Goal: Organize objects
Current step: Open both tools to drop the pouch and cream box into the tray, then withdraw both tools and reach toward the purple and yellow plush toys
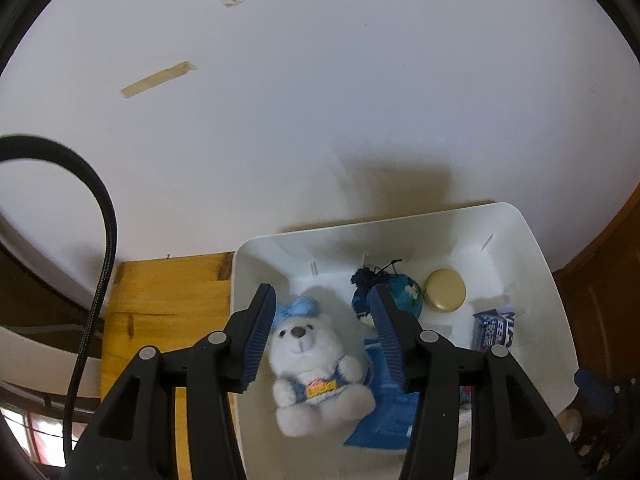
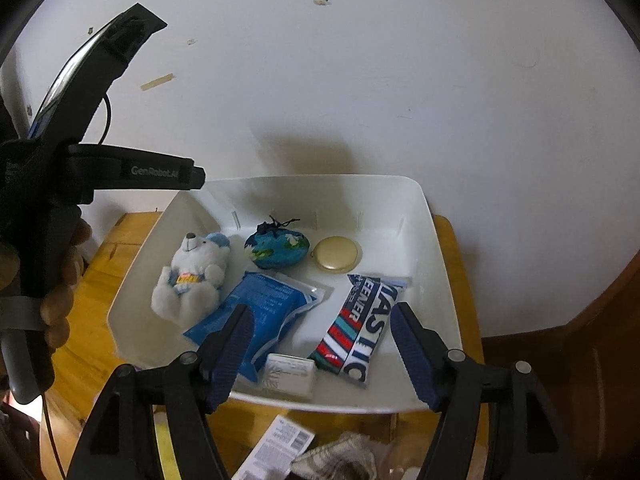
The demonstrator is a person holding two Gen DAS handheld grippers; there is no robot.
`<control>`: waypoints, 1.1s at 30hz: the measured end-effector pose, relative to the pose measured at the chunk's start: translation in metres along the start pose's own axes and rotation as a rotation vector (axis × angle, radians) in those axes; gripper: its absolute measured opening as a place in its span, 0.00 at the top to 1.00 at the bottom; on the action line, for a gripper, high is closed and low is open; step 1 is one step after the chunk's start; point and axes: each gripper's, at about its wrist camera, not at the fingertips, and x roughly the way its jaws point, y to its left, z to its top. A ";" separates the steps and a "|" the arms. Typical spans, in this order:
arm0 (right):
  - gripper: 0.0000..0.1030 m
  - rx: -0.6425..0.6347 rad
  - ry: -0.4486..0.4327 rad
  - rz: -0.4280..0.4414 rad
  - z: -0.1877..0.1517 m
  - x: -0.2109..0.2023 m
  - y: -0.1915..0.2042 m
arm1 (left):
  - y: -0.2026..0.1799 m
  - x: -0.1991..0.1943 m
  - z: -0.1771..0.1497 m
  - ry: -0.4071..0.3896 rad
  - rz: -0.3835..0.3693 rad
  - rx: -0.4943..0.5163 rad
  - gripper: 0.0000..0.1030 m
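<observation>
Left gripper (image 1: 322, 334) poised over the bear (image 1: 316, 372).
It gaped, released, straddling the bear near the tray's (image 1: 532, 240) left wall; right gripper (image 2: 320, 344), also released, hung over the front edge.

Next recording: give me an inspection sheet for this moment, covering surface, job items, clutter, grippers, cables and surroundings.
Surface: wooden table, white bin on it.
Job's things: in the bin, white teddy bear, blue pouch, painted globe-like ball, round gold tin, striped snack packet, small white box.
Clutter: printed paper and checked cloth in front of the bin.
Grippers: left gripper open above the bear; right gripper open, empty.
Cables: black braided cable.
Surroundings: white wall, tape scrap.
</observation>
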 end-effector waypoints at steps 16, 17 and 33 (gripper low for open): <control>0.30 -0.042 -0.057 -0.024 -0.007 -0.078 0.023 | 0.032 -0.080 -0.024 -0.054 0.035 -0.024 0.48; 0.30 -0.041 -0.063 -0.024 -0.008 -0.083 0.025 | 0.032 -0.085 -0.026 -0.058 0.038 -0.022 0.48; 0.24 -0.089 -0.228 -0.087 -0.023 -0.201 0.063 | 0.038 -0.193 -0.078 -0.162 0.000 0.032 0.42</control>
